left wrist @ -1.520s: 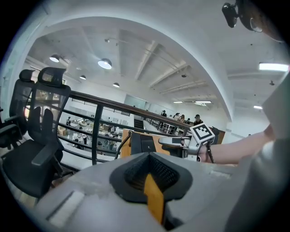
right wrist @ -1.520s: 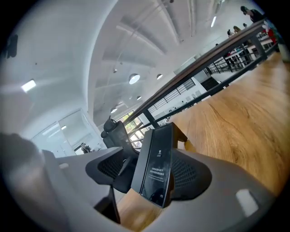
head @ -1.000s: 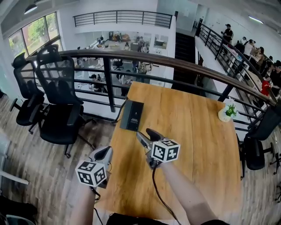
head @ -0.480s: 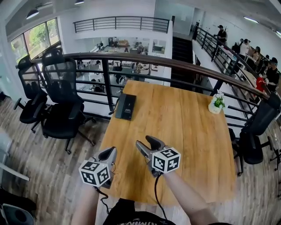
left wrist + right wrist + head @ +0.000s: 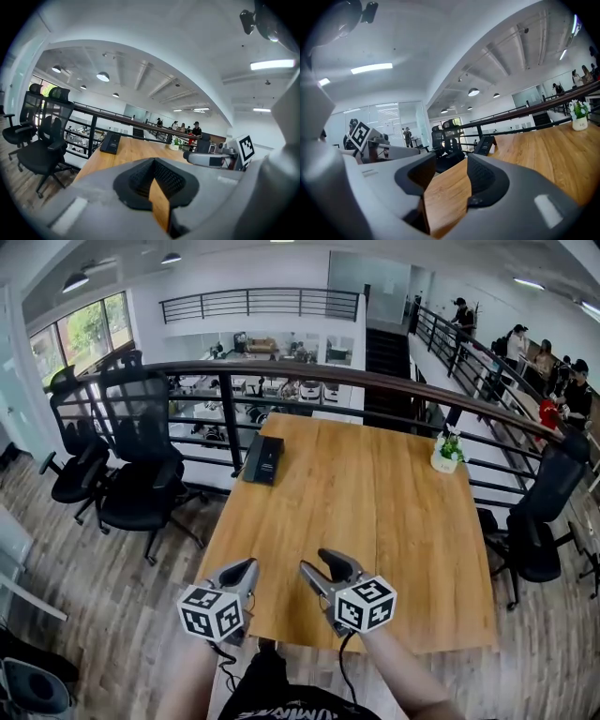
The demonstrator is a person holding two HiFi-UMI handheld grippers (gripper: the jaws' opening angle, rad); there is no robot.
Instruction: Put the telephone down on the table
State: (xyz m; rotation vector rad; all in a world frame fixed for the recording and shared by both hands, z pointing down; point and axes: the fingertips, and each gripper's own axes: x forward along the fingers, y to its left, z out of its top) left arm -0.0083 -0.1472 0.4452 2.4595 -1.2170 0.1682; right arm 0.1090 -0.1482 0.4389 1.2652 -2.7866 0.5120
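Note:
The telephone (image 5: 263, 459), a flat black set, lies at the far left corner of the wooden table (image 5: 394, 521); it also shows small and distant in the left gripper view (image 5: 111, 143) and the right gripper view (image 5: 485, 145). Both grippers hover over the table's near edge, far from it. My left gripper (image 5: 236, 576) (image 5: 157, 197) shows a narrow gap between its pads with only tabletop behind it. My right gripper (image 5: 321, 565) (image 5: 445, 187) has a wider gap; its jaws are closing with nothing between them.
A small potted plant (image 5: 447, 450) stands at the table's far right corner. A dark railing (image 5: 281, 376) runs behind the table. Black office chairs stand to the left (image 5: 141, 465) and right (image 5: 539, 521). People stand along the walkway at the back right.
Both grippers have drawn back from mid-table to its near edge, so the telephone lies farther off. The right jaws have narrowed a little.

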